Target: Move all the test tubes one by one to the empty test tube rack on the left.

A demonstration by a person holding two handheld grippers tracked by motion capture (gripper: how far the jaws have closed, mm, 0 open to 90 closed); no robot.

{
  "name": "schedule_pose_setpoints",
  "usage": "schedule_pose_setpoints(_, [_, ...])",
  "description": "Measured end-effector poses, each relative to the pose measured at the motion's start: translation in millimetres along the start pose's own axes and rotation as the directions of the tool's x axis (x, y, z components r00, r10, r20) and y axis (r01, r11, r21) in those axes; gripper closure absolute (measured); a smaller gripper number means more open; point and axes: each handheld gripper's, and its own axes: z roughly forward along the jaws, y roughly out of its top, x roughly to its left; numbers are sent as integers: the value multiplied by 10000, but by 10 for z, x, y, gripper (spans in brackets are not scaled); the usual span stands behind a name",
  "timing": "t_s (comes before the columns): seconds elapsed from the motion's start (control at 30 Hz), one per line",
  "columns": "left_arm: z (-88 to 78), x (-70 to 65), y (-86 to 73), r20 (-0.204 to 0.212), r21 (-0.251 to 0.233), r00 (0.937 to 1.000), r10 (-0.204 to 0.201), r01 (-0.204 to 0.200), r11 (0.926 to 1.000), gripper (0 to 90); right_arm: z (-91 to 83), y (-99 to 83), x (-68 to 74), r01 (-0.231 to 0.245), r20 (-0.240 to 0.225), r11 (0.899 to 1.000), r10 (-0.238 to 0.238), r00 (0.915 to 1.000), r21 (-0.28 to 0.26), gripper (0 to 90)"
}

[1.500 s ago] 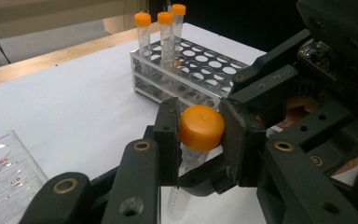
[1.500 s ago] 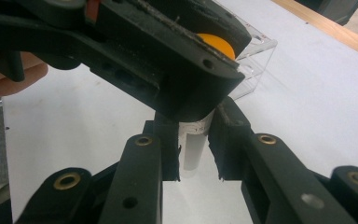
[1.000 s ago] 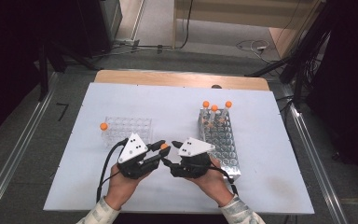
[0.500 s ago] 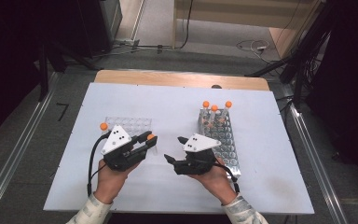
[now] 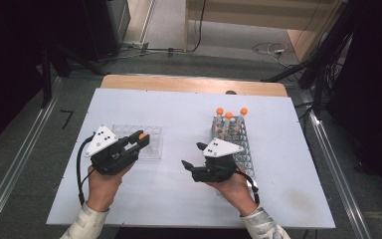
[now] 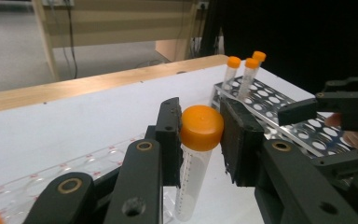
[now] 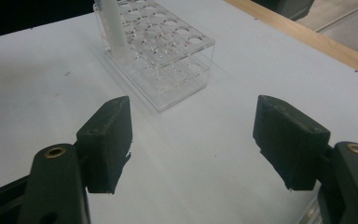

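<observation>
Currently one orange-capped tube (image 6: 196, 154) is clamped upright at its cap in the left claw (image 5: 135, 140), held over the clear rack (image 5: 146, 139) at the left of the white surface (image 5: 179, 114). One tube stands in that clear rack, seen in the right claw view (image 7: 113, 25). Three orange-capped tubes (image 5: 229, 118) stand at the far end of the metal rack (image 5: 238, 149). The right claw (image 5: 193, 155), one of two claws, has just been opening; its jaws are spread, nothing between them, beside the metal rack.

No legible text or labels.
</observation>
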Motion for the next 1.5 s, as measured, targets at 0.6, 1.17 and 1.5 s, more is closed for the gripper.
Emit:
schedule_pose_setpoints(0.6, [-164,208,59,-687,-447,9970,-350,319,9985,702,-45,-12,-77,-196,117,9998,197,9997,-65,275])
schedule_pose_setpoints(1.17, [-228,462,33,-2087,-559,9767,-497,388,9977,702,-50,-10,-71,-215,81,9997,216,9997,-106,277])
schedule_pose_setpoints(1.5, [-153,553,-11,-2552,-316,9663,-336,263,9992,701,-47,-15,-76,-265,99,9996,266,9996,-71,278])
